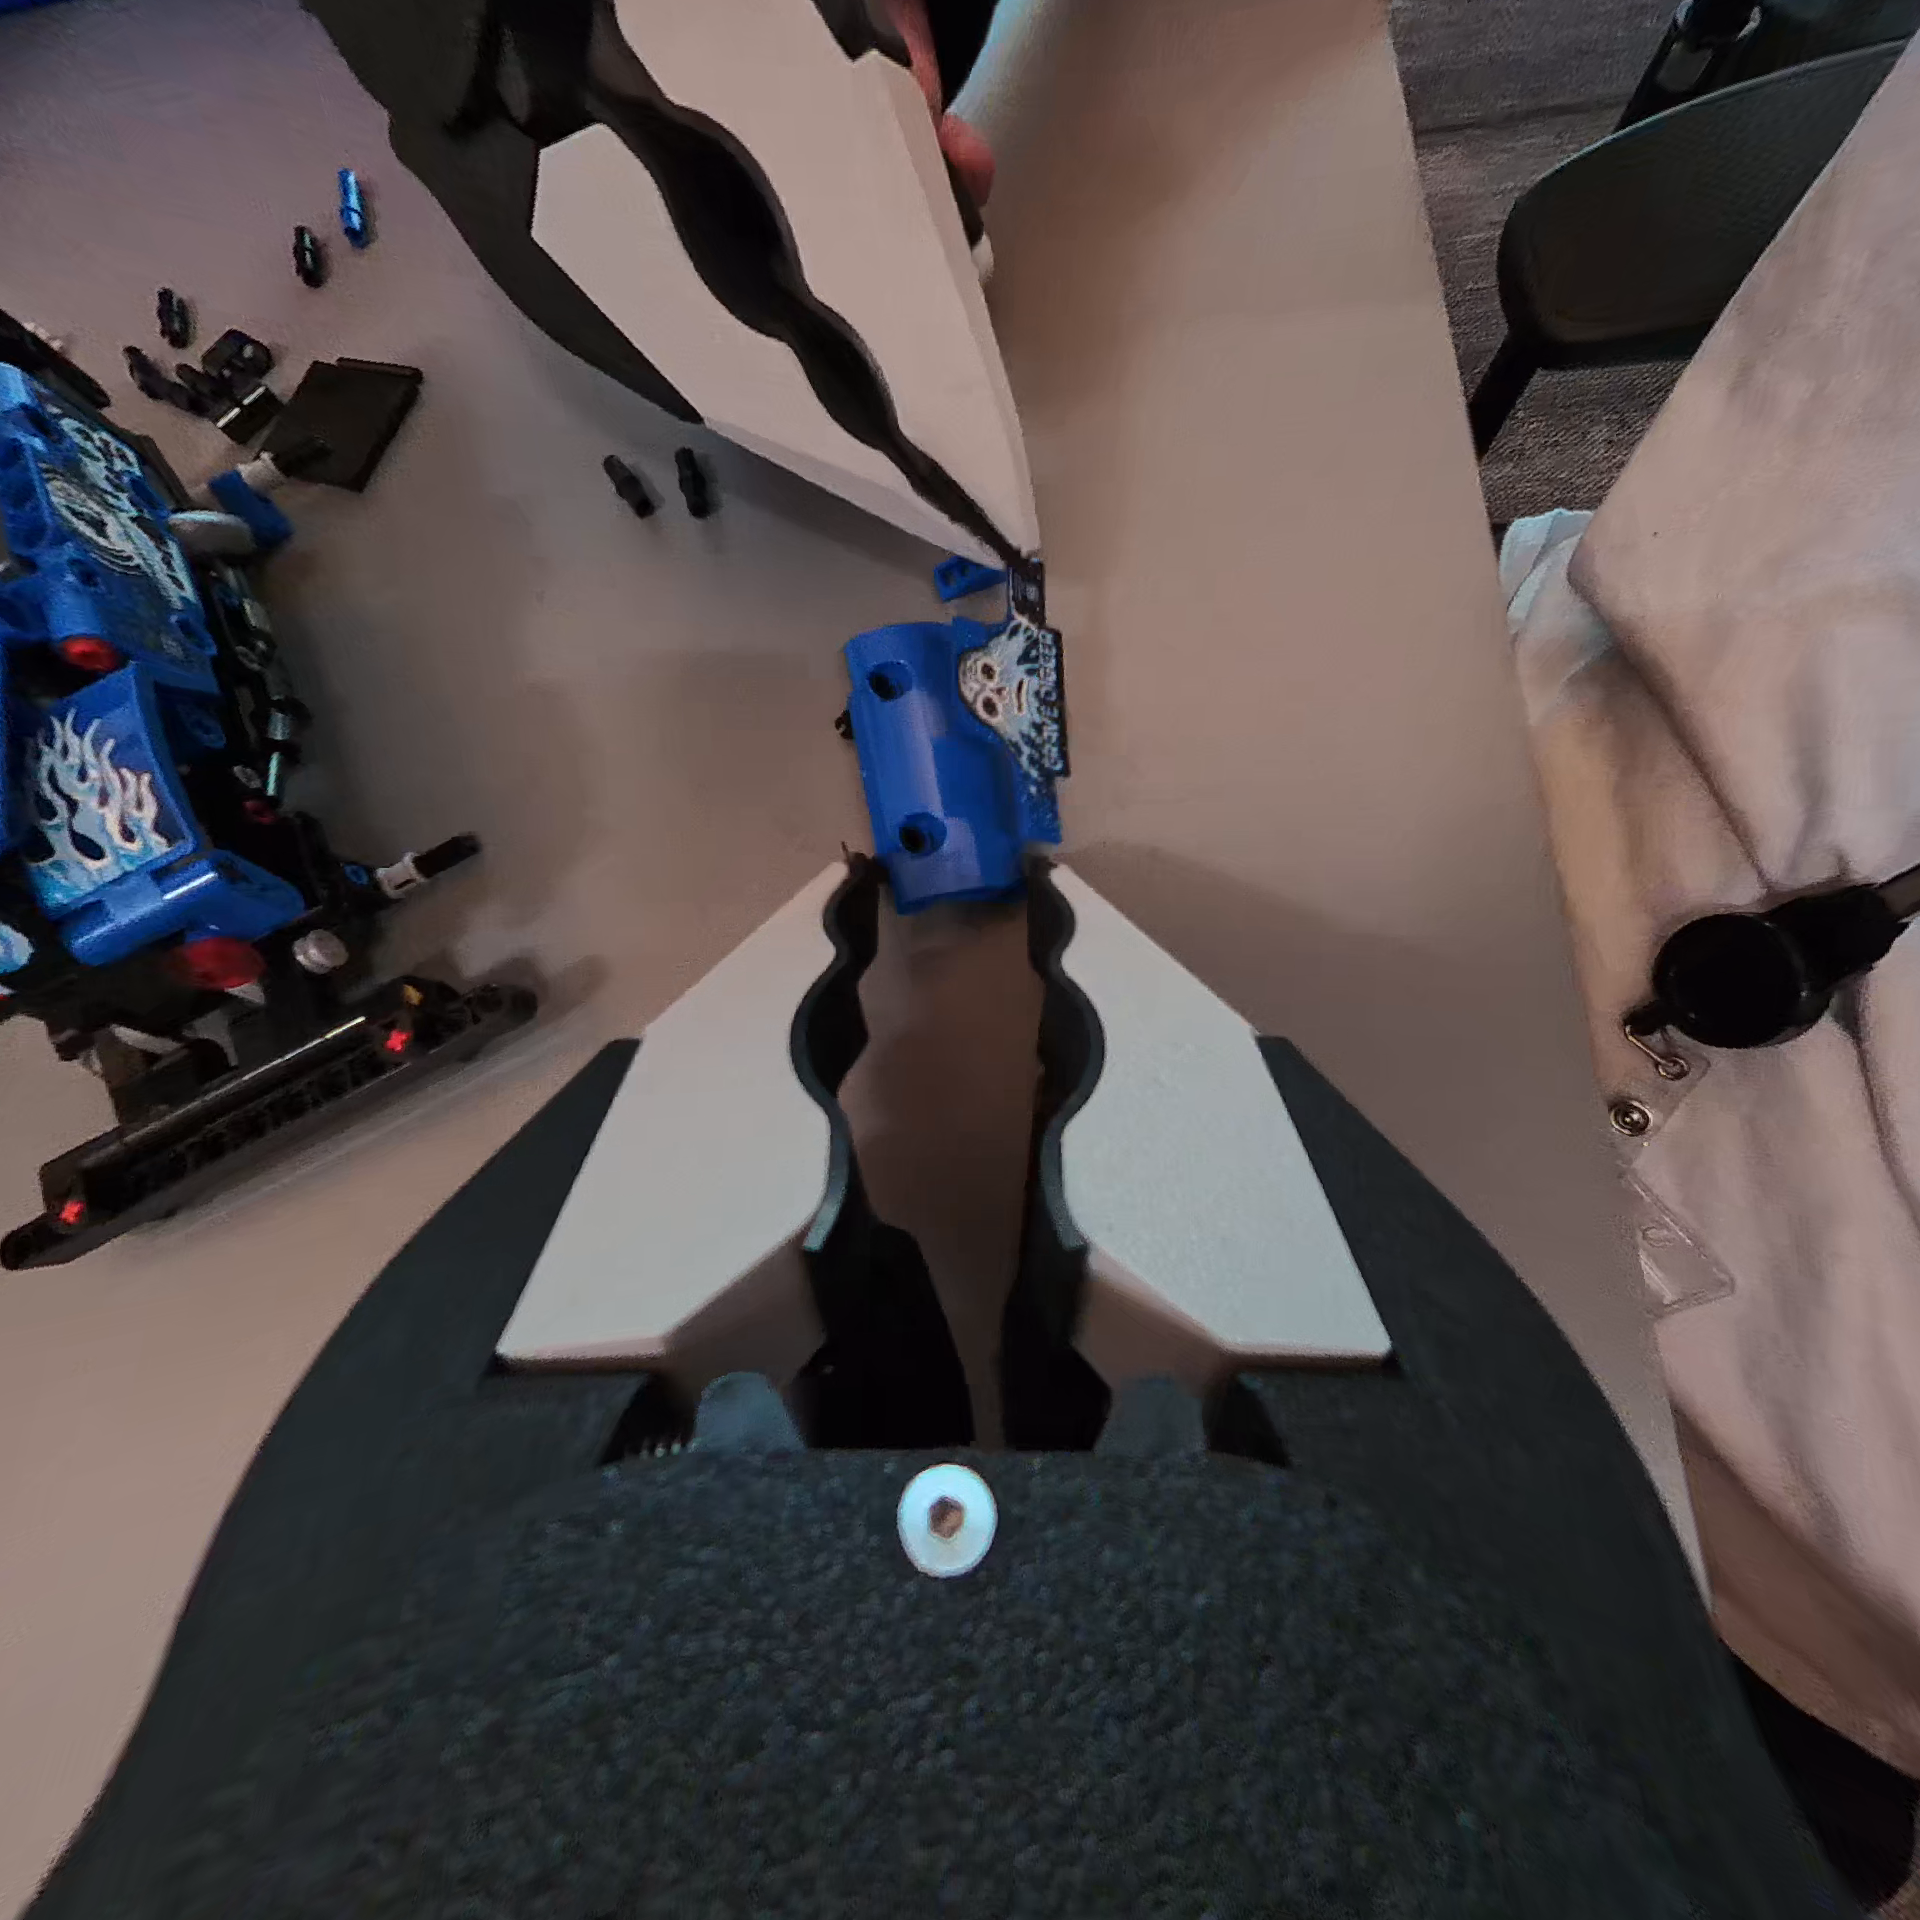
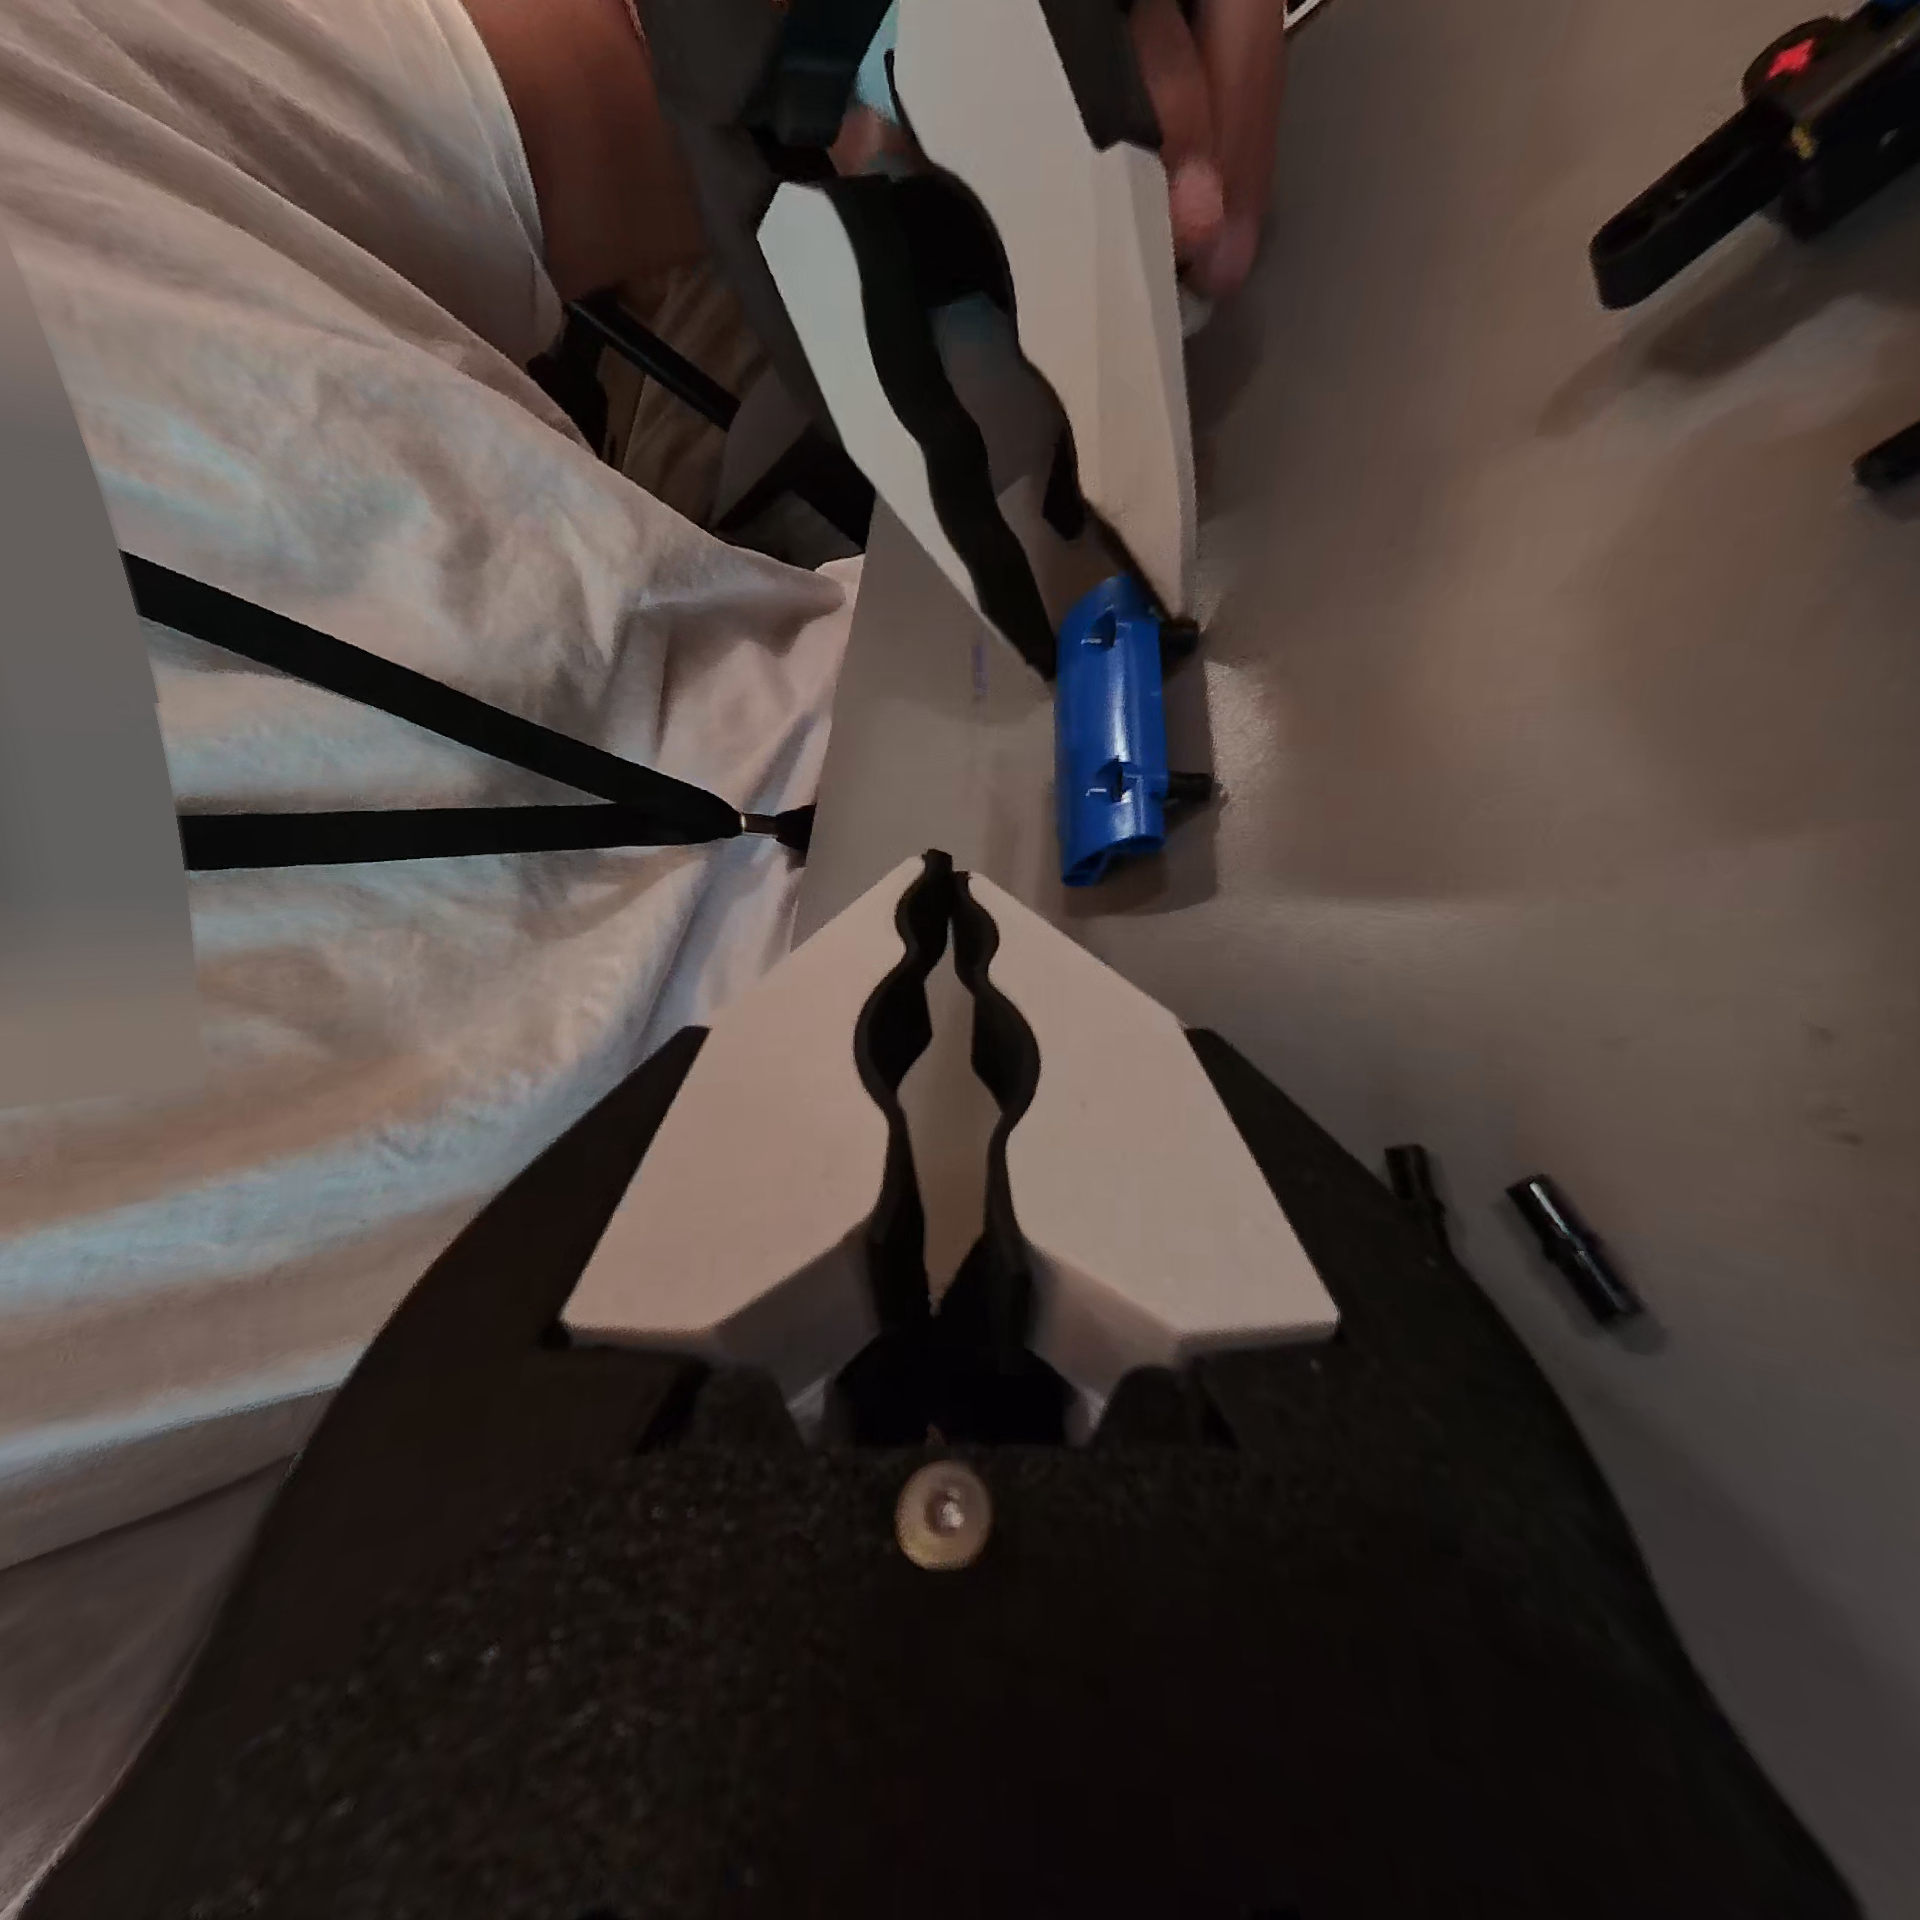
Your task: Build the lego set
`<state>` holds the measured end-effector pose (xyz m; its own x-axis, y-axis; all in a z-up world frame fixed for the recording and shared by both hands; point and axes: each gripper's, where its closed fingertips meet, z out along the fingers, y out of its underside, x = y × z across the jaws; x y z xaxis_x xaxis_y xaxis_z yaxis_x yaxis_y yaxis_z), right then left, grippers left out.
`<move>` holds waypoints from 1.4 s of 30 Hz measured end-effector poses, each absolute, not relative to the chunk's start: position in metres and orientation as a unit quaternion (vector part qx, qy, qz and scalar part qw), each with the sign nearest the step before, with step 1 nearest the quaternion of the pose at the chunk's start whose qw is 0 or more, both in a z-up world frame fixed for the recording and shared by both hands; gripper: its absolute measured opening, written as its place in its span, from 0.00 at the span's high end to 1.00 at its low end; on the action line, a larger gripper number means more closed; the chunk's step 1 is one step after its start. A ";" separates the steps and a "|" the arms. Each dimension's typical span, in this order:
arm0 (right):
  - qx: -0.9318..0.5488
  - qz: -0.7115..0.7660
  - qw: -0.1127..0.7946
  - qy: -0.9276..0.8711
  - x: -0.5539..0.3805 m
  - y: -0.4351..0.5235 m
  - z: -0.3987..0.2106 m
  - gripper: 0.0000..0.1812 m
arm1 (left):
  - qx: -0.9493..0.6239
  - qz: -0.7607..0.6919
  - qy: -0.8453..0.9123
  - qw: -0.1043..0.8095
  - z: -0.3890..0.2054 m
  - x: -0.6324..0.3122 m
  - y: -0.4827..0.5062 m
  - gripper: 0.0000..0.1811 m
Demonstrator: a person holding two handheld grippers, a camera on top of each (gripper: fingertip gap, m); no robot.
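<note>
My left gripper is shut on the near end of a blue curved panel with a white printed sticker, held just above the table. In the right wrist view the panel hangs from the left gripper, with two black pins sticking out of its side. My right gripper is shut on a small black pin, just short of the panel's end. In the left wrist view the right gripper comes down from above onto the panel's far end.
The partly built blue truck with a black bumper beam stands at the left. Loose black pins, black parts and a blue pin lie behind. Two pins lie by my right gripper. A person's shirt borders the table edge. Left tips to right tips: about 6 cm.
</note>
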<state>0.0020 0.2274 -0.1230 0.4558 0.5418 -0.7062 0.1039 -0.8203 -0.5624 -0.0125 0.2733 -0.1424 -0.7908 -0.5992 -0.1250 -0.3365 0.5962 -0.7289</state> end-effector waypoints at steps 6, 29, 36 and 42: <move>-0.829 0.470 0.228 -0.200 0.002 0.229 -0.126 1.00 | -0.267 -0.369 0.872 0.180 -0.143 -0.012 0.272 0.87; -0.820 0.474 0.247 -0.202 0.005 0.230 -0.119 1.00 | -0.267 -0.371 0.872 0.174 -0.143 -0.013 0.271 0.87; -0.825 0.467 0.250 -0.199 0.005 0.233 -0.122 1.00 | -0.263 -0.370 0.873 0.178 -0.143 -0.014 0.271 0.87; -0.828 0.458 0.250 -0.204 0.003 0.232 -0.123 1.00 | -0.260 -0.372 0.873 0.178 -0.142 -0.015 0.271 0.81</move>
